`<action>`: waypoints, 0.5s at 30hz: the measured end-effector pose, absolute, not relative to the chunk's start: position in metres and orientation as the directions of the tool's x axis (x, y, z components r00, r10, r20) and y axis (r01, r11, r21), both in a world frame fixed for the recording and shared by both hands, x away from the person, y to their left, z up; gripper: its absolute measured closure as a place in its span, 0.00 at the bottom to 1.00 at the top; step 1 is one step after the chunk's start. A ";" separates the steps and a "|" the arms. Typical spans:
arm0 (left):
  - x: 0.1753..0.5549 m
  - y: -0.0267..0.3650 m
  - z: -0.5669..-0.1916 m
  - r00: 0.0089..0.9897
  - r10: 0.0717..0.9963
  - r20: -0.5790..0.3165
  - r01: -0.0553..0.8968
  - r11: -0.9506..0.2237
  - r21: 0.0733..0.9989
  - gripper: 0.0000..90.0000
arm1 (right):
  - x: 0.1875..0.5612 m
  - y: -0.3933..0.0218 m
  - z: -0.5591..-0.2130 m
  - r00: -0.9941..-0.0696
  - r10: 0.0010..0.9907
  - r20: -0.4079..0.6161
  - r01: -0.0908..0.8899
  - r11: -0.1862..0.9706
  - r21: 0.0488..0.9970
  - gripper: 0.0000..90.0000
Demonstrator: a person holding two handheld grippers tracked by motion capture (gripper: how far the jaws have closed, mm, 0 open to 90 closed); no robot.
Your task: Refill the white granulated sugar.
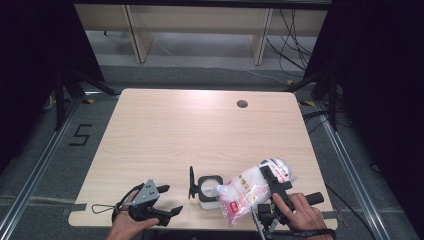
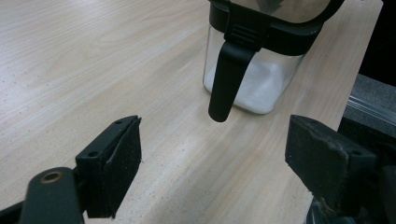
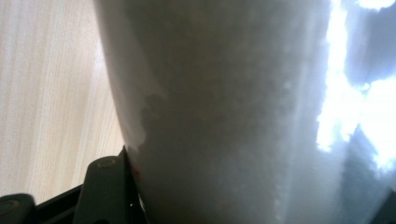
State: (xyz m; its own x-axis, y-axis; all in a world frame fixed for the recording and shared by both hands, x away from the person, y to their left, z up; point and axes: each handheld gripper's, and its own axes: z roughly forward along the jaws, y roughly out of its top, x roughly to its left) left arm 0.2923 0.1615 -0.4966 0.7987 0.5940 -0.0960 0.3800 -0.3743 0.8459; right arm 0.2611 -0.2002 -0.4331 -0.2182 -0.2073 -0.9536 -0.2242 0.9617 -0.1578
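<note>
A pale wooden surface [image 1: 200, 130] stands in a dim room, with shelving legs and loose cables on the floor behind it. Near its front edge sits a small clear jar [image 1: 209, 189] with a black rim, its lid [image 1: 191, 183] swung up and open, probably so that it can be filled. The right gripper [image 1: 274, 186] holds a plastic bag [image 1: 250, 191] of white grains tilted toward the jar's mouth, its lower corner just at the rim, which suits pouring. Its fingers are clamped on the bag. The left gripper [image 1: 167, 199] rests on the surface just beside the jar, fingers apart and holding nothing, perhaps ready to steady it.

The left gripper view shows what the high view cannot: the jar [image 2: 254, 70] already has white grains in its bottom, and a black latch [image 2: 229, 74] hangs down its side. The right gripper view shows the bag [image 3: 233, 116] pressed up close, its grains packed against the film.
</note>
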 end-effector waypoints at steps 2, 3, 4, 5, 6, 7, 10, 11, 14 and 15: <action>0.293 0.161 -0.496 0.795 0.598 -0.102 0.384 -0.365 0.848 0.20 | 0.260 -0.199 -0.433 -0.230 -0.209 -0.950 -0.217 0.963 -0.159 0.45; 0.292 0.161 -0.497 0.795 0.597 -0.107 0.380 -0.354 0.854 0.20 | 0.262 -0.197 -0.431 -0.211 -0.249 -0.945 -0.239 0.951 -0.197 0.45; 0.292 0.161 -0.497 0.795 0.597 -0.107 0.380 -0.354 0.854 0.20 | 0.262 -0.197 -0.431 -0.211 -0.249 -0.945 -0.239 0.951 -0.197 0.45; 0.292 0.161 -0.497 0.796 0.596 -0.104 0.379 -0.358 0.853 0.20 | 0.261 -0.197 -0.432 -0.226 -0.237 -0.945 -0.225 0.956 -0.186 0.45; 0.292 0.162 -0.496 0.797 0.596 -0.093 0.377 -0.373 0.848 0.20 | 0.260 -0.199 -0.435 -0.235 -0.201 -0.951 -0.211 0.966 -0.152 0.45; 0.293 0.162 -0.496 0.796 0.598 -0.095 0.380 -0.371 0.847 0.20 | 0.264 -0.199 -0.434 -0.208 -0.217 -0.954 -0.251 0.954 -0.163 0.45; 0.292 0.162 -0.496 0.797 0.596 -0.096 0.379 -0.370 0.848 0.20 | 0.264 -0.200 -0.435 -0.207 -0.210 -0.955 -0.250 0.956 -0.156 0.45; 0.292 0.162 -0.496 0.797 0.596 -0.094 0.378 -0.371 0.848 0.20 | 0.264 -0.200 -0.434 -0.199 -0.218 -0.955 -0.256 0.953 -0.164 0.45; 0.293 0.162 -0.496 0.795 0.598 -0.096 0.381 -0.370 0.848 0.20 | 0.262 -0.198 -0.432 -0.245 -0.231 -0.942 -0.223 0.959 -0.177 0.45; 0.293 0.161 -0.496 0.797 0.596 -0.100 0.380 -0.366 0.849 0.20 | 0.262 -0.199 -0.436 -0.225 -0.189 -0.956 -0.235 0.963 -0.135 0.45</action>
State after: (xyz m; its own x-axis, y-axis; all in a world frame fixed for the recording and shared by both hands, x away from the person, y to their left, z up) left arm 0.2926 0.1613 -0.4962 0.7966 0.5962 -0.0999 0.3805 -0.3661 0.8492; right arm 0.2624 -0.1992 -0.4357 -0.2247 -0.1891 -0.9559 -0.2346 0.9626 -0.1352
